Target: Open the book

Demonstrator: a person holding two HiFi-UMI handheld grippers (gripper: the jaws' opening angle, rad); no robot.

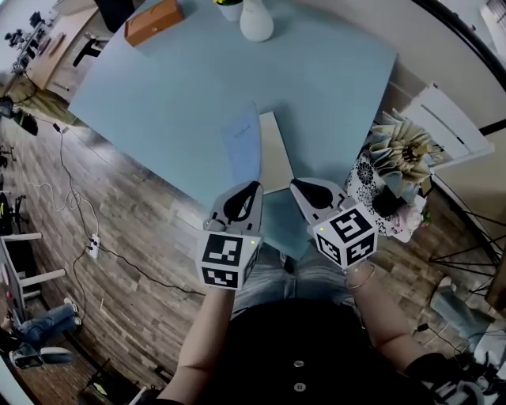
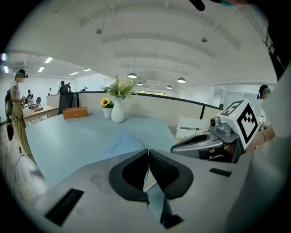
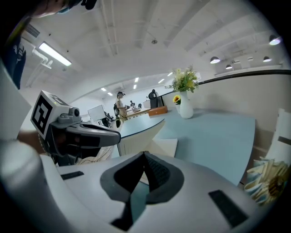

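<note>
The pale blue desk [image 1: 182, 87] carries a thin blue-covered book [image 1: 242, 146] by its near edge; at the far end, an orange-brown box [image 1: 152, 21], a white vase [image 1: 256, 20], a small white pot [image 1: 230, 8].

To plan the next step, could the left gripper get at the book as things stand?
Probably yes: nothing lies between the left gripper and the book just ahead, though its jaws are shut.

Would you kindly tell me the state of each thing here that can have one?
Book: partly open, blue cover raised at a slant.
Left tool: shut on the cover's near corner.
Right tool: shut, empty.
Vase: upright, holding flowers.
Box: closed.
</note>
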